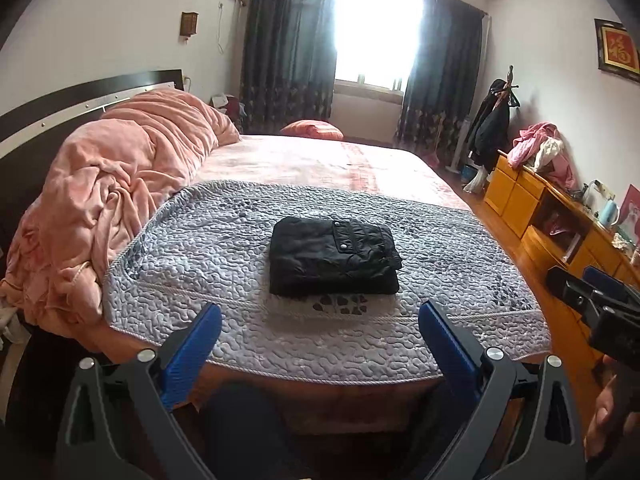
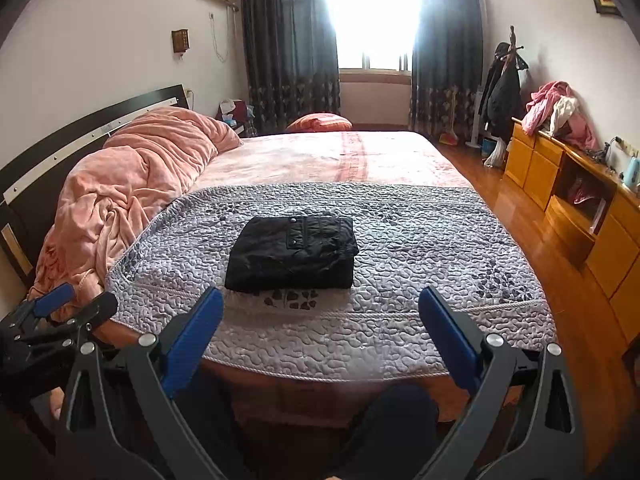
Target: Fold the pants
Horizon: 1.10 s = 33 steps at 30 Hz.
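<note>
Left wrist view: left claw (image 1: pixel 320 332) wide apart, holding nothing | right claw (image 2: pixel 320 320) also wide, holding nothing | black pants (image 1: pixel 334 256) folded in a compact pile on grey quilt (image 1: pixel 460 248), ahead of both claws, not touching them

You have just one readable sign in front of you — a framed picture (image 1: pixel 619 49) on the wall at the right, seen from the left wrist camera. It carries a single large gold Chinese character, 福, on a red ground inside a dark frame. From the right wrist camera only a corner of that frame shows, and nothing on it can be read. Nothing else you see here bears any legible text, brand or number.
</note>
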Available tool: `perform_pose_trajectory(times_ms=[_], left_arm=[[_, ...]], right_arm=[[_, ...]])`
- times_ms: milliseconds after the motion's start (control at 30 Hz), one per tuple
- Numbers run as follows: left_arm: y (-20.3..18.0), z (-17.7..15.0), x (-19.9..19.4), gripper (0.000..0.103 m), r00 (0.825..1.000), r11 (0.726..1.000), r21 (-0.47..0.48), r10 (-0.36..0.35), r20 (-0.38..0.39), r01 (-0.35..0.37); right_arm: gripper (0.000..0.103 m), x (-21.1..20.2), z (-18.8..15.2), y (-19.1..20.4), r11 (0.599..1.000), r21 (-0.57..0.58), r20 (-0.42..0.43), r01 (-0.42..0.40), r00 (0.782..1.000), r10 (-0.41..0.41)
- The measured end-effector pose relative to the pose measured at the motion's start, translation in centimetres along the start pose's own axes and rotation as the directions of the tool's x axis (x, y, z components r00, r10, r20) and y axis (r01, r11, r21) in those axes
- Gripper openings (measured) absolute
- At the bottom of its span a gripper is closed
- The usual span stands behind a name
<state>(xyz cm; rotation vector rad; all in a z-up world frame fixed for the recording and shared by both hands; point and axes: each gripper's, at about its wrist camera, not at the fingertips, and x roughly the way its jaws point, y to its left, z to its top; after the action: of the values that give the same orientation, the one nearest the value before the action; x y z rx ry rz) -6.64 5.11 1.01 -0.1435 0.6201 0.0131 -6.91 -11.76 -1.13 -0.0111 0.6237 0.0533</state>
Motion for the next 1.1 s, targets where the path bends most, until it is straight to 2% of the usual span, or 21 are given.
perform_pose_trajectory(times_ms=[233, 367, 533, 633, 1100], left_arm=[[0.5, 0.6, 0.7, 0.099, 1.0, 1.0, -0.027, 0.0, 0.0, 0.0], [0.5, 1.0, 0.8, 0.099, 1.0, 0.999, -0.014, 0.028, 0.008, -0.028], [0.7, 1.1, 0.9, 0.099, 1.0, 0.999, -0.031, -0.007, 0.022, 0.008], [0.6, 1.3, 0.9, 0.099, 0.999, 1.0, -0.024, 0.02, 0.03, -0.019], [0.1, 1.5, 1.1, 0.099, 0.997, 0.998, 0.004, 0.064, 0.052, -0.064]], right_arm=[[0.098, 1.1, 0.0, -0.1, 1.0, -0.002, -0.016, -0.011, 1.0, 0.011], [0.098, 2.0, -0.1, -0.3, 1.0, 0.006, -0.029, -0.016, 0.999, 0.017], [0.098, 2.8, -0.2, -0.3, 1.0, 0.01, -0.048, -0.026, 0.999, 0.026], [0.098, 3.2, -0.3, -0.4, 0.999, 0.015, -0.057, -0.035, 0.998, 0.036], [0.098, 3.9, -0.1, -0.4, 0.999, 0.017, -0.06, -0.036, 0.998, 0.037]])
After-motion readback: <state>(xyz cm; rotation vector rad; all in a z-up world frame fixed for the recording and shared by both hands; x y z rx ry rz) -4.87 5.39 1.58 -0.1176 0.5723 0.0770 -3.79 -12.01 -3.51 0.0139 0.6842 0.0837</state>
